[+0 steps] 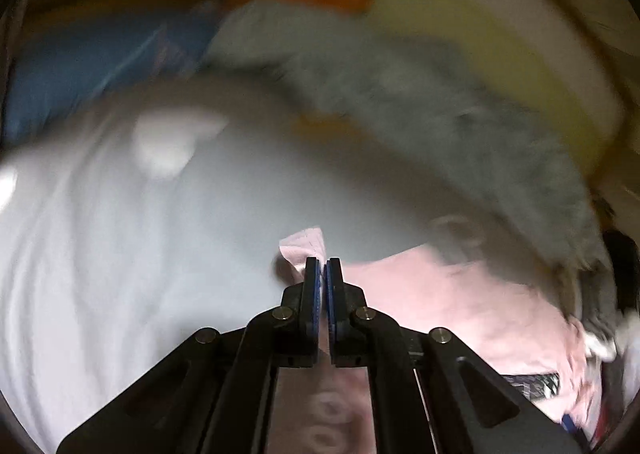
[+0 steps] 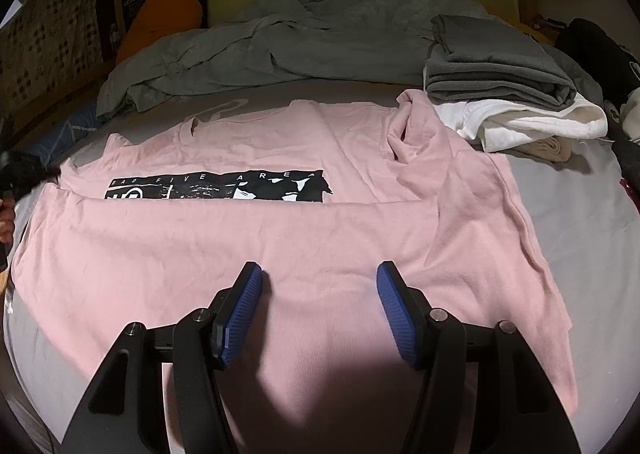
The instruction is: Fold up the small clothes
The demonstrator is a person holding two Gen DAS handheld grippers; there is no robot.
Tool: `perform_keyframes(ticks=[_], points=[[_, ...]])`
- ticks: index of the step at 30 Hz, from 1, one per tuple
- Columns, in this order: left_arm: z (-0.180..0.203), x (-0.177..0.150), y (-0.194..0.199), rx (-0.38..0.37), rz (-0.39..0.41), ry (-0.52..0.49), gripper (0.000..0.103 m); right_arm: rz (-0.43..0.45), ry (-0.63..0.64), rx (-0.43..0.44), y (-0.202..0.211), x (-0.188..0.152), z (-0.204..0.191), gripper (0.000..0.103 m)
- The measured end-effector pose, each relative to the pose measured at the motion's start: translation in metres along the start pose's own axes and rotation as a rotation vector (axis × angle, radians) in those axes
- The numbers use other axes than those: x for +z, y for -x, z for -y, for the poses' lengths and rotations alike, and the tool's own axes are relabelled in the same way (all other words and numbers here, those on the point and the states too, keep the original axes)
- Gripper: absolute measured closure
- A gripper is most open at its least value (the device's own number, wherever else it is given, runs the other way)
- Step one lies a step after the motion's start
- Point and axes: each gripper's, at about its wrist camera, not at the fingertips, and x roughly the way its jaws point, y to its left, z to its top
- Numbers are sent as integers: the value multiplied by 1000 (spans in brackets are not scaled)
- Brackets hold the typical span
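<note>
A pink T-shirt (image 2: pixel 280 238) with a black printed band lies spread on the grey bed sheet (image 2: pixel 592 214), its lower part folded up over the print. My right gripper (image 2: pixel 320 274) is open just above the shirt's near edge, holding nothing. In the blurred left wrist view my left gripper (image 1: pixel 323 266) is shut on a corner of the pink T-shirt (image 1: pixel 440 294), which trails off to the right. The left gripper also shows at the far left edge of the right wrist view (image 2: pixel 16 174).
A crumpled grey blanket (image 2: pixel 280 42) lies at the back of the bed. A stack of folded grey and white clothes (image 2: pixel 500 74) sits at the back right. An orange plush (image 2: pixel 160 18) leans at the back left. Dark items (image 2: pixel 600 50) lie at the right edge.
</note>
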Motion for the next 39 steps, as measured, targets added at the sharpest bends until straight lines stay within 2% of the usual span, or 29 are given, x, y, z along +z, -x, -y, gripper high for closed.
perform_keyframes(ticks=[2, 3, 5, 6, 7, 8, 12, 15, 17, 19, 21, 24, 26, 27, 29, 30, 31, 32, 33, 35, 39], points=[[34, -4, 21, -139, 34, -150, 100, 0, 3, -1, 0, 0, 0, 42], [56, -12, 30, -220, 8, -250, 99, 0, 3, -1, -1, 0, 0, 42], [83, -34, 38, -278, -69, -359, 97, 0, 3, -1, -1, 0, 0, 42], [90, -49, 40, -305, -108, -380, 85, 1, 3, 0, 0, 0, 0, 42], [93, -63, 40, -302, -140, -386, 67, 1, 4, 2, -1, 0, 0, 42], [92, -74, 39, -278, -158, -383, 61, 2, 4, 4, -1, 0, 1, 42], [80, -86, 34, -246, -210, -370, 55, 2, 7, 2, -1, 0, 0, 42], [61, -71, 49, -261, -153, -277, 46, 3, 7, 1, -1, 0, -1, 41], [49, -58, 52, -246, -112, -213, 38, 3, 7, 2, -1, 0, -1, 41], [32, -42, 47, -227, -93, -145, 36, 4, 9, 1, -1, 0, -1, 41], [15, -31, 28, -250, -141, -67, 38, 6, 10, -2, -1, 0, -2, 41], [-13, -25, -4, -373, -219, 132, 39, 8, 16, -9, -1, 0, -3, 41], [-14, -24, -20, -450, -263, 173, 42, 10, 18, -16, -1, 0, -4, 41], [-11, -23, -23, -443, -270, 159, 42, 11, 20, -18, -1, -1, -5, 41], [3, -25, -25, -363, -259, 66, 46, 14, 21, -21, 0, -1, -5, 41], [13, -27, -23, -303, -238, -11, 55, 16, 20, -22, 0, -1, -5, 41], [22, -32, -23, -252, -227, -80, 71, 16, 21, -22, 1, -2, -5, 41], [28, -37, -23, -223, -232, -131, 83, 17, 22, -22, 1, -2, -5, 41], [28, -39, -23, -231, -237, -139, 99, 17, 22, -21, 1, -2, -4, 41], [24, -45, -14, -243, -208, -118, 100, 17, 22, -19, 1, -2, -4, 41], [30, -57, 25, -261, -135, -174, 100, 17, 21, -17, 1, -2, -3, 41]])
